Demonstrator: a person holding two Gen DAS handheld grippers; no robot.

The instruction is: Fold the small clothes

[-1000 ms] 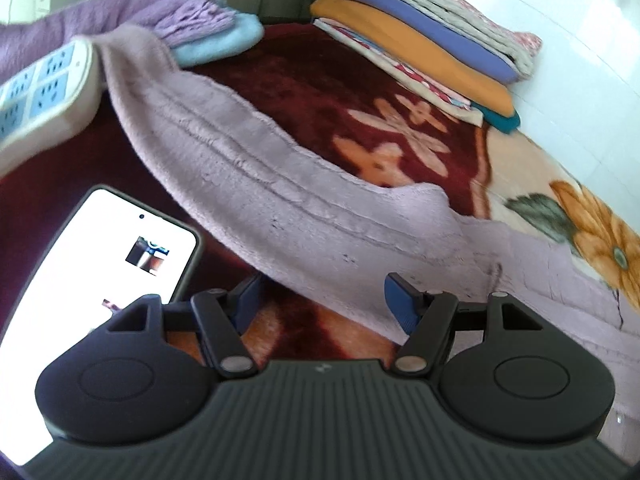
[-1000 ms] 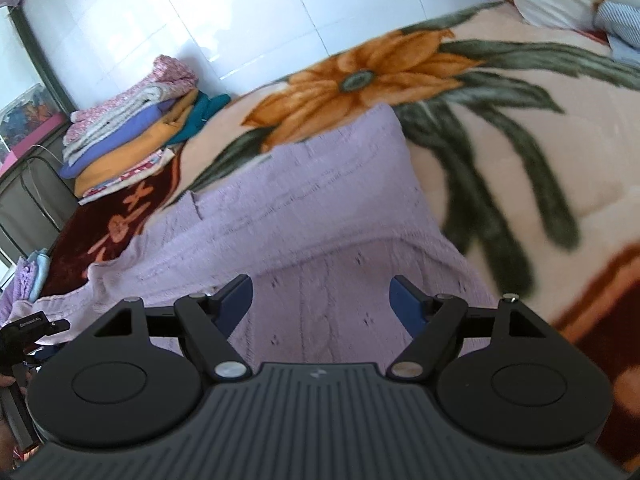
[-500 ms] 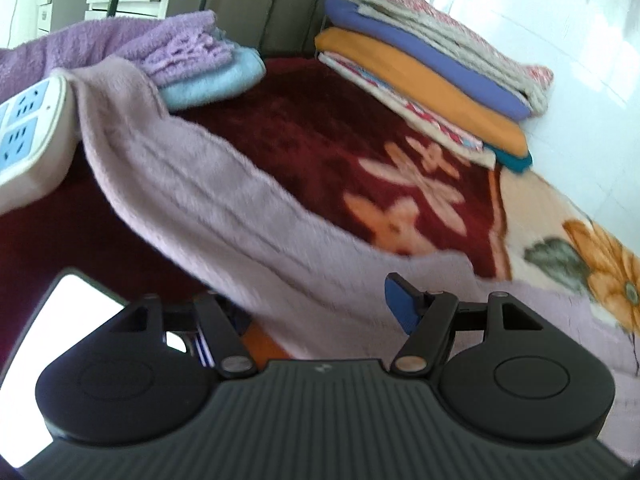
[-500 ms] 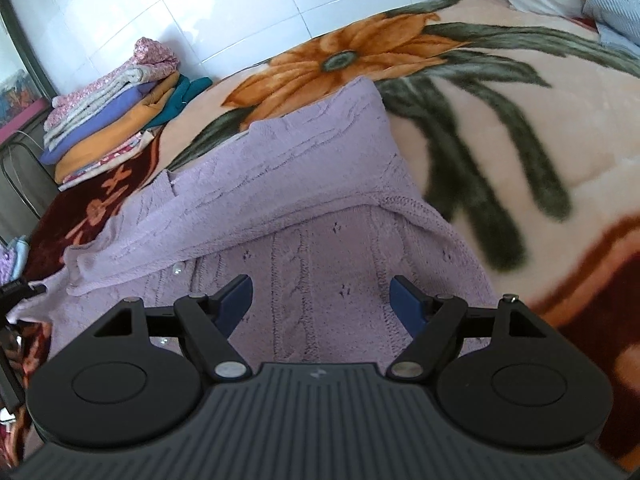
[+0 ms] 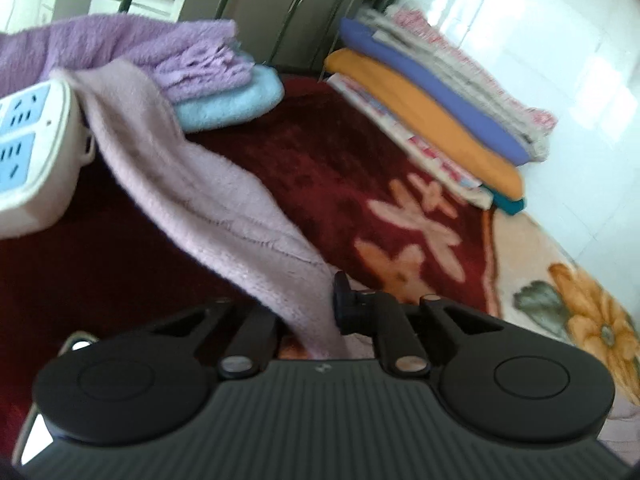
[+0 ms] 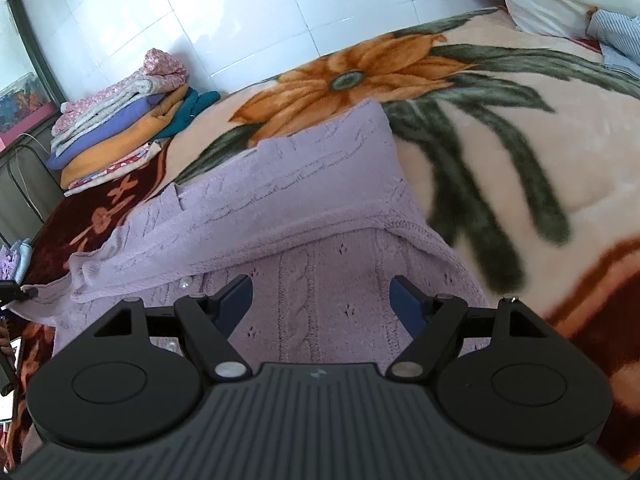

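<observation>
A lilac cable-knit sweater (image 6: 312,184) lies spread on the flowered blanket (image 6: 500,128), with one sleeve folded across its body. In the left wrist view its other sleeve (image 5: 208,196) runs as a fuzzy band from the power strip down into my left gripper (image 5: 316,312). That gripper is shut on the sleeve's end, and the fabric hides its left finger. My right gripper (image 6: 320,292) hovers open just above the sweater's lower body, with nothing between its blue pads.
A stack of folded clothes (image 5: 436,108) sits against the white tiled wall, also seen as a stack (image 6: 124,120) in the right view. A white power strip (image 5: 28,152) and folded purple and blue towels (image 5: 208,80) lie at the left. A lit phone (image 5: 32,432) peeks out beside the left gripper.
My left gripper has closed on the sleeve's end and moved along the bed, so the phone has slid almost out of view. The right gripper has stayed put and open.
</observation>
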